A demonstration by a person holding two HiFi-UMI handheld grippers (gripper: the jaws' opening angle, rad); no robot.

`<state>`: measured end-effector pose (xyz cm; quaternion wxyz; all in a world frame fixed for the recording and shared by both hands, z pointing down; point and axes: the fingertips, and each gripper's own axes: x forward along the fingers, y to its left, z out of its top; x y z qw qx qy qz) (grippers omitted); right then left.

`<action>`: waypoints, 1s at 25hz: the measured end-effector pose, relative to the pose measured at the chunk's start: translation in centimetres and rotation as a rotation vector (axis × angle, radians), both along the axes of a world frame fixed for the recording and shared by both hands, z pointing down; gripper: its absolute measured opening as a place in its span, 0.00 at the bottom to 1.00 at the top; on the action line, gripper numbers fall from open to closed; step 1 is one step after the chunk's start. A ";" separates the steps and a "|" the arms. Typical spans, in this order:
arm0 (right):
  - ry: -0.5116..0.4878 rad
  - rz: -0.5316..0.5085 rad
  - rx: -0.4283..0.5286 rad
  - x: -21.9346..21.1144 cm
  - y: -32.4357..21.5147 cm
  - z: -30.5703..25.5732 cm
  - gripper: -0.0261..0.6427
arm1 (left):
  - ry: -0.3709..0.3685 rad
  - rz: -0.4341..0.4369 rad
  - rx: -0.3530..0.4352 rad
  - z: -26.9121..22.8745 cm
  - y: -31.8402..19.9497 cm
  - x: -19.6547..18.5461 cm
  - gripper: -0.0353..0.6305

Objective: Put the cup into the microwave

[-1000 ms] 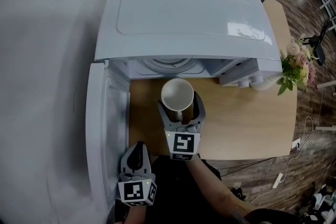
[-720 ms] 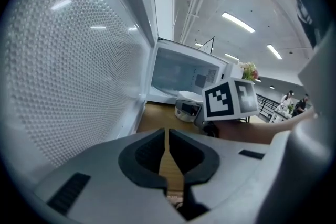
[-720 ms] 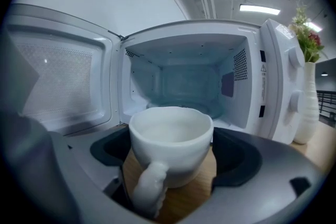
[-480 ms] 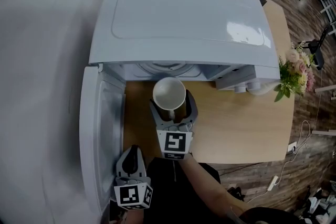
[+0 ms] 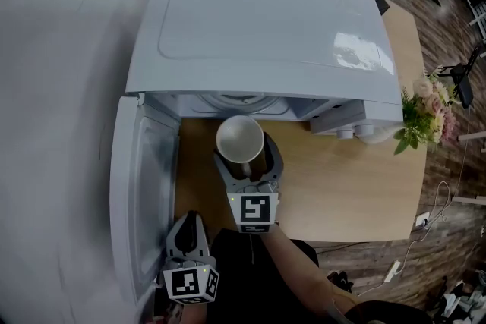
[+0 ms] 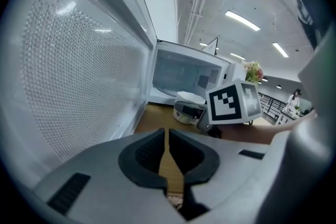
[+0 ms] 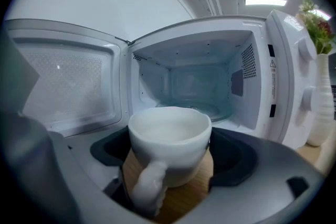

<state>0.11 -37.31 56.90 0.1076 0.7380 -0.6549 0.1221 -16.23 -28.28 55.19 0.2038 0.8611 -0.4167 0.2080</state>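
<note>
A white cup (image 5: 240, 138) with its handle toward me is held upright above the wooden table (image 5: 357, 186), just in front of the open white microwave (image 5: 262, 34). My right gripper (image 5: 244, 152) is shut on the cup (image 7: 169, 144). The microwave's cavity (image 7: 197, 89) with its glass turntable stands straight ahead in the right gripper view. Its door (image 5: 140, 193) hangs open to the left. My left gripper (image 5: 187, 235) stays low beside that door (image 6: 79, 65), its jaws nearly together with nothing between them.
A white vase with pink flowers (image 5: 421, 114) stands to the right of the microwave, also seen as the vase (image 7: 321, 102). The microwave's control knobs (image 5: 353, 133) face the table's right part. A wooden floor with cables lies beyond the table edge.
My right gripper has carried the cup a little left and toward the microwave opening. The left gripper has stayed by the door.
</note>
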 end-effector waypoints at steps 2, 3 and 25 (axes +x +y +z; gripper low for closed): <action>-0.004 -0.010 0.000 0.0 0.3 -0.1 0.69 | -0.001 -0.002 0.005 -0.2 0.1 0.3 0.07; -0.006 -0.014 -0.002 0.0 0.4 -0.1 0.69 | -0.001 -0.002 0.006 -0.2 0.2 0.4 0.07; 0.000 0.019 -0.017 2.5 5.6 -3.7 0.69 | 0.038 0.077 0.063 -2.7 1.6 3.0 0.07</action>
